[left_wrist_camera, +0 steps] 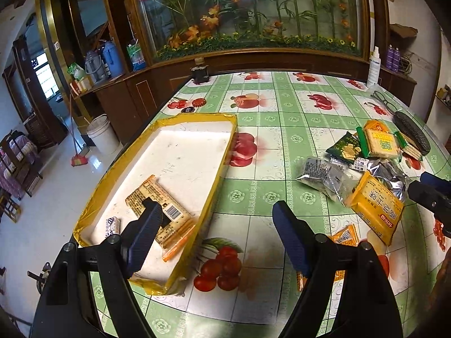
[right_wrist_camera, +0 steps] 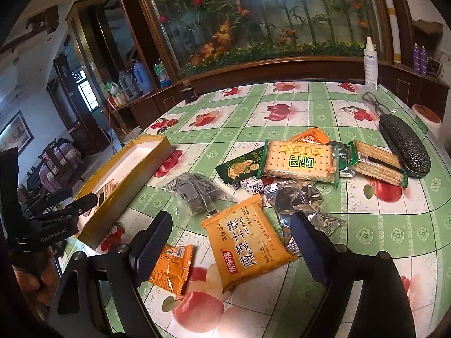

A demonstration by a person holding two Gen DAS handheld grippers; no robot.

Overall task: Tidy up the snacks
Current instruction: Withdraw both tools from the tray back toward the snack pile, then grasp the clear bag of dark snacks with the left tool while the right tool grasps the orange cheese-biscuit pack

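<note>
Left hand-held gripper (left_wrist_camera: 217, 219) hovered low over table (left_wrist_camera: 253, 191), jaws spread wide, nothing between; left finger (left_wrist_camera: 146, 225) hung above near end of yellow-rimmed tray (left_wrist_camera: 214, 180). Inside tray: cracker packet (left_wrist_camera: 166, 211) and small patterned candy (left_wrist_camera: 112, 225).

Right hand-held gripper (right_wrist_camera: 231, 242) likewise agape, tilted down, straddling yellow biscuit pack (right_wrist_camera: 248, 245) without touching. Small orange packet (right_wrist_camera: 172, 267) lay by left finger. Beyond: silver wrappers (right_wrist_camera: 298, 200), Weidan crackers (right_wrist_camera: 298, 160), dark green packet (right_wrist_camera: 239, 166), glasses case (right_wrist_camera: 403, 146).
</note>
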